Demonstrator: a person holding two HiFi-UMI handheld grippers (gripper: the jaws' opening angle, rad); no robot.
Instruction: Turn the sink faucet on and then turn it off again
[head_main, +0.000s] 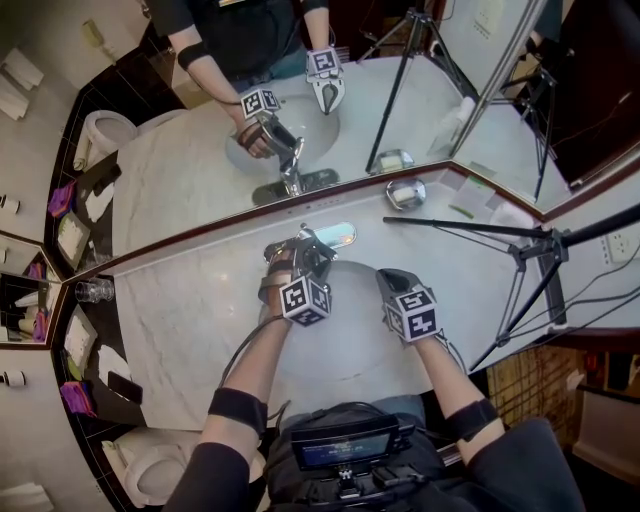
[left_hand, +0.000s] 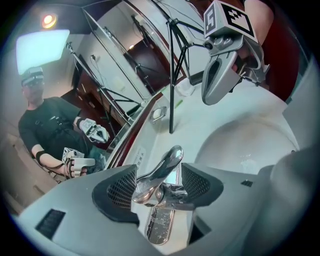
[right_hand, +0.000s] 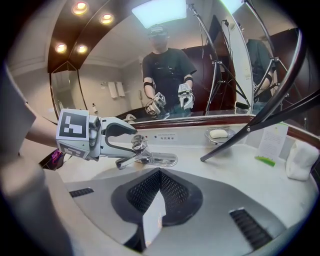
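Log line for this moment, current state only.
left gripper: open, straddling faucet lever | right gripper: shut, empty | step: lever not yet gripped

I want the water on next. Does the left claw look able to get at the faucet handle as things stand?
Probably yes. The left claw is open with the faucet handle already between its pads and nothing in the way; the shut right claw hangs apart, over the basin.

2 grippers (head_main: 300, 250) (head_main: 392, 280), 1 faucet (left_hand: 160, 172), 1 sink (head_main: 350, 345), 1 soap dish (head_main: 405, 193), probably 1 tripod (head_main: 540, 250).
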